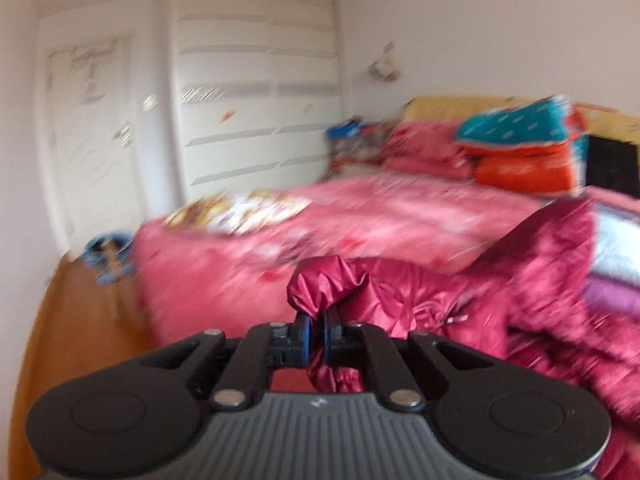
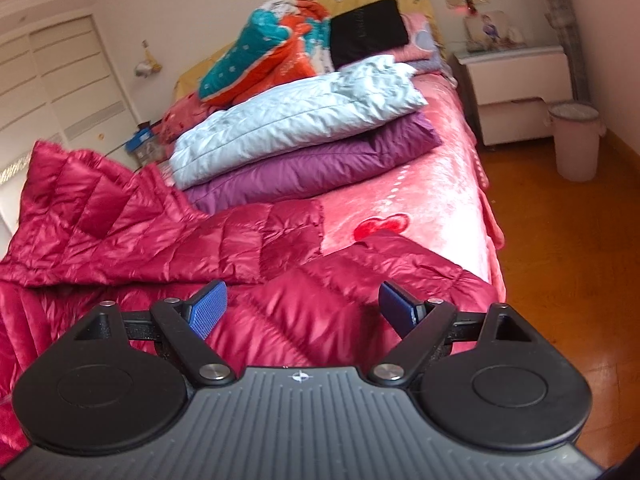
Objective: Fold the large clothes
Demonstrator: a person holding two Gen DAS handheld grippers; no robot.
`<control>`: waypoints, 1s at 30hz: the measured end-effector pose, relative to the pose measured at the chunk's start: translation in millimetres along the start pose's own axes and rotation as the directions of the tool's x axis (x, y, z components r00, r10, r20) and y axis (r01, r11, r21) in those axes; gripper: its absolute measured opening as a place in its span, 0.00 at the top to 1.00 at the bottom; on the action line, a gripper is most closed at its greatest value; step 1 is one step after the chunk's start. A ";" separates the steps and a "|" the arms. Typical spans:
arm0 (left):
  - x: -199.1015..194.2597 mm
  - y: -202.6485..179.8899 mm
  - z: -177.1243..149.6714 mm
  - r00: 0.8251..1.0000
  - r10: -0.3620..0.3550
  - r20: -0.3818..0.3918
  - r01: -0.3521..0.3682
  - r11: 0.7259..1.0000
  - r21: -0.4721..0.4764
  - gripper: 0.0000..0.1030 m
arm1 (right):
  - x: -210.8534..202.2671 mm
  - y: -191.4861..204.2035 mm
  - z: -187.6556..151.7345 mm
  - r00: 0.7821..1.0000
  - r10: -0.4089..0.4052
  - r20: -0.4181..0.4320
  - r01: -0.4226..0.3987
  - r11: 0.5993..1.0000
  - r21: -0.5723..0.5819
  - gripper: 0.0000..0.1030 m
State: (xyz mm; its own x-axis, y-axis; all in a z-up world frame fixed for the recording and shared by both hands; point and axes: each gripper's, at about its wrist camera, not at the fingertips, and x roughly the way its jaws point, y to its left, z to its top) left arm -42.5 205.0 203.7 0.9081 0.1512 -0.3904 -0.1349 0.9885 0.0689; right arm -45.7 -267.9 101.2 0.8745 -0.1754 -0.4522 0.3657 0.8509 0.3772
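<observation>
A shiny crimson down jacket point(image 2: 132, 236) lies spread over the near end of the pink bed point(image 2: 432, 200). In the blurred left wrist view my left gripper point(image 1: 318, 320) is shut on the cuff of one jacket sleeve point(image 1: 324, 284), which bunches above the blue pads and trails right into the rest of the jacket point(image 1: 540, 280). My right gripper point(image 2: 302, 308) is open just above the jacket's quilted panel, nothing between its blue pads point(image 2: 206, 310). A sleeve point(image 2: 280, 236) lies flat across the bed ahead of it.
Folded pale blue point(image 2: 296, 112) and purple point(image 2: 320, 160) jackets are stacked mid-bed, with a teal-and-orange quilt point(image 2: 264, 48) and a black item point(image 2: 366, 30) by the headboard. A white nightstand point(image 2: 520, 84) and bin point(image 2: 576, 140) stand right of the bed. Wardrobe doors point(image 1: 260, 80) rise on the left.
</observation>
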 end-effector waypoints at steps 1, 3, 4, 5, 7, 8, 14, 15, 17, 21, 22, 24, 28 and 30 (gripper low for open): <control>4.8 8.7 -9.2 0.999 0.021 -0.028 -0.021 1.000 -0.008 0.97 | 0.4 4.7 -1.6 1.000 0.004 -0.001 -0.004 1.000 -0.023 0.00; 16.4 24.9 -29.2 0.994 0.059 -0.088 -0.060 0.998 -0.016 0.97 | 0.6 12.5 -4.9 1.000 0.014 -0.003 -0.014 0.997 -0.075 0.00; 20.8 34.0 -37.8 0.991 0.069 -0.118 -0.072 0.997 -0.020 0.97 | 1.6 17.2 -6.5 1.000 0.016 -0.005 -0.016 0.995 -0.101 0.00; 25.3 41.7 -48.5 0.986 0.076 -0.151 -0.080 0.996 -0.023 0.97 | 2.8 21.3 -8.5 1.000 0.015 -0.007 -0.016 0.992 -0.127 0.00; 32.8 50.6 -63.8 0.976 0.081 -0.200 -0.087 0.996 -0.022 0.97 | 5.7 27.4 -12.1 1.000 0.013 -0.013 -0.015 0.985 -0.171 0.00; 36.5 53.5 -70.0 0.972 0.077 -0.224 -0.084 0.996 -0.023 0.97 | 7.7 30.0 -13.7 1.000 0.011 -0.017 -0.014 0.982 -0.187 0.00; 34.4 67.4 -77.9 0.962 0.043 -0.270 -0.057 0.997 -0.044 0.89 | 21.6 39.4 -16.4 0.999 -0.027 -0.025 0.020 0.969 -0.248 0.00; 29.5 69.0 -76.9 0.962 0.042 -0.268 -0.054 0.998 -0.037 0.82 | 22.9 38.9 -16.0 0.999 -0.031 -0.024 0.024 0.968 -0.251 0.00; 19.6 70.0 -69.8 0.967 0.049 -0.250 -0.052 0.999 -0.005 0.66 | 25.4 39.5 -15.6 0.999 -0.036 -0.022 0.029 0.966 -0.257 0.00; -11.0 63.2 -51.0 0.984 0.047 -0.174 -0.037 0.998 0.060 0.54 | 27.6 40.6 -16.1 0.999 -0.042 -0.018 0.036 0.966 -0.257 0.00; -16.4 58.4 -45.0 0.987 0.034 -0.156 -0.022 0.997 0.076 0.52 | 25.7 42.8 -18.1 0.999 -0.041 -0.017 0.036 0.967 -0.251 0.00; -24.2 41.8 -31.3 0.991 -0.017 -0.129 0.031 0.994 0.107 0.47 | 22.6 41.9 -16.5 0.999 -0.031 -0.008 0.028 0.972 -0.234 0.00; -26.1 -14.6 -14.0 0.979 -0.175 -0.106 0.191 0.966 0.173 0.46 | 20.2 41.0 -15.3 1.000 -0.028 0.009 0.030 0.977 -0.213 0.00; -19.7 -53.5 -12.6 0.958 -0.264 -0.111 0.283 0.933 0.224 0.46 | 20.2 38.7 -13.1 1.000 -0.027 0.011 0.029 0.982 -0.189 0.00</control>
State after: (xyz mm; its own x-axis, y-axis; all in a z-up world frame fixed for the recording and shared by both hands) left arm -58.2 149.2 196.1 0.8615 -0.1153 -0.4945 0.2201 0.9624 0.1592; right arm -18.1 -232.0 96.1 0.8678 -0.2039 -0.4531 0.3239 0.9237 0.2046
